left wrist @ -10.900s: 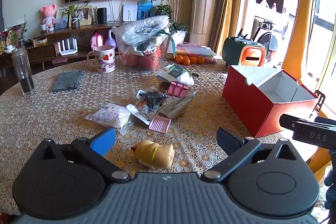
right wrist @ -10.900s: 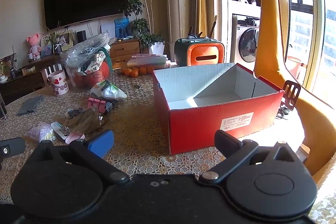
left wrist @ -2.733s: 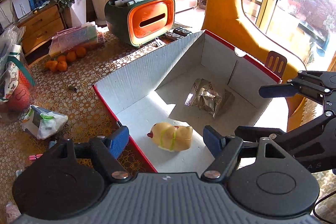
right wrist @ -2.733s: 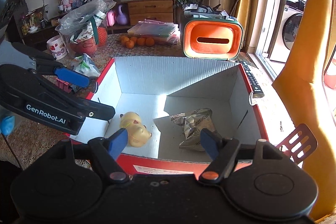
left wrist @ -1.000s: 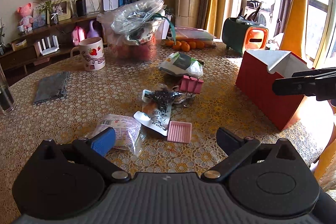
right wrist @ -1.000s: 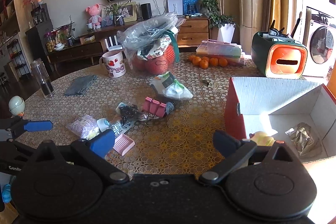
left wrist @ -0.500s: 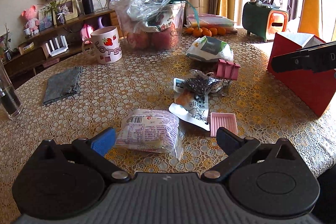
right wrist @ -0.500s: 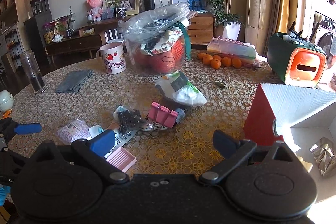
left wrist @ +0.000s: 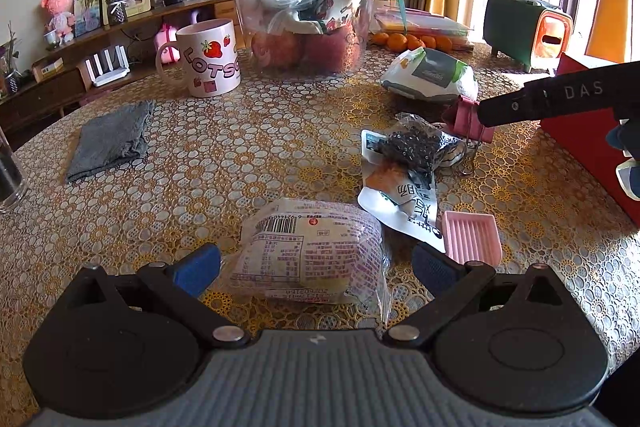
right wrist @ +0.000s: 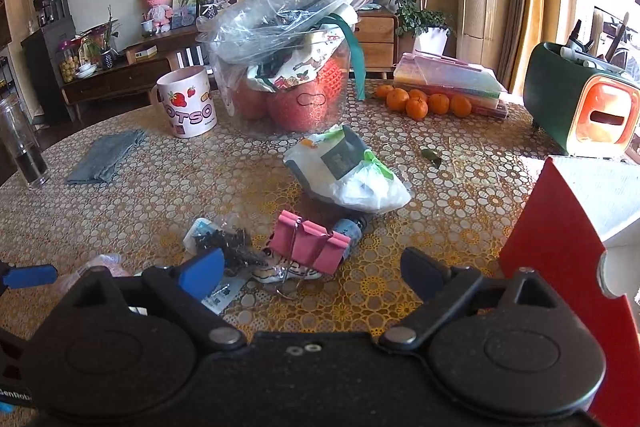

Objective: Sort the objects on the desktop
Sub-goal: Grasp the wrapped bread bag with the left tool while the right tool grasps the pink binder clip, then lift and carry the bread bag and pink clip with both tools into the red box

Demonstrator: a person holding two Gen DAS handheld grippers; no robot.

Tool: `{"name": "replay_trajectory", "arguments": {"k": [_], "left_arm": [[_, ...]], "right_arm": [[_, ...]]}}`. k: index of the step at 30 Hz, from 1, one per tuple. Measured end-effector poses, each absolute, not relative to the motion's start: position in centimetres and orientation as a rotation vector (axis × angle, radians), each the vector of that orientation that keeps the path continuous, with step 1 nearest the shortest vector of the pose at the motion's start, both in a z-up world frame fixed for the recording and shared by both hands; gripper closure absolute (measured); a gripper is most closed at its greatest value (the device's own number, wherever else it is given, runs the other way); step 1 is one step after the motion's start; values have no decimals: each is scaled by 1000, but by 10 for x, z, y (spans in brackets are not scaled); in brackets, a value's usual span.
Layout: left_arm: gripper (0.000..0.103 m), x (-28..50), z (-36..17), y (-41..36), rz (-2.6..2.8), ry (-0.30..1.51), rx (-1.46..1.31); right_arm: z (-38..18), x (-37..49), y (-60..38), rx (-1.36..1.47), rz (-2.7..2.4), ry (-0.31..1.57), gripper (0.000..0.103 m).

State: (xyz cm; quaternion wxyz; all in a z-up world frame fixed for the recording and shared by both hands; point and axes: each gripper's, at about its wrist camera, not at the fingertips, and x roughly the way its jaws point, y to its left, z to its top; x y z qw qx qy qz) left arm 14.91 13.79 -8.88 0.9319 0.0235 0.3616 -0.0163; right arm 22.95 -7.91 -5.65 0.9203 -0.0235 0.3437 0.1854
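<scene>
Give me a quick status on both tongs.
Left tongs open, straddling clear-wrapped snack packet on table. Right tongs open, empty, facing pink binder clip. Nothing in the way.

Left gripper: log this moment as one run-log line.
left gripper: open, straddling wrapped bun packet | right gripper: open, facing pink binder clip | neither grasped

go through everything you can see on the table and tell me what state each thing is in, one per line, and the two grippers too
left gripper: open, straddling the clear snack packet
right gripper: open, just short of the pink binder clip
clear snack packet: sealed, lying flat
pink binder clip: shut, on its side
strawberry mug: upright
grey cloth: folded, flat
red box: open-topped
</scene>
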Motion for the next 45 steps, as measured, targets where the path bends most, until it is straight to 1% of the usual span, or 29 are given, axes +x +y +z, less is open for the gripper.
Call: {"name": "replay_trajectory", "arguments": {"k": [9, 13, 18, 24, 26, 30, 32, 36, 45], "left_arm": [[1, 158, -97, 142, -30, 744, 54], [1, 163, -101, 145, -30, 756, 43], [1, 165, -104, 146, -29, 759, 40], [2, 166, -105, 145, -28, 753, 36], [4, 165, -104, 145, -27, 754, 30], [11, 164, -104, 146, -26, 756, 17], [12, 163, -103, 147, -28, 758, 10], [18, 160, -102, 146, -28, 762, 10], [27, 153, -96, 146, 10, 770, -21]], "right_arm": [[-73, 253, -64, -24, 331, 725, 12], [-80, 264, -62, 6, 286, 753, 17], [-86, 270, -64, 27, 256, 768, 19], [-90, 272, -65, 46, 248, 781, 27], [-91, 271, -65, 53, 249, 784, 30], [-89, 270, -64, 62, 256, 783, 37], [-88, 269, -64, 69, 260, 786, 42], [-87, 268, -63, 78, 265, 784, 50], [-80, 262, -67, 84, 264, 774, 51]]}}
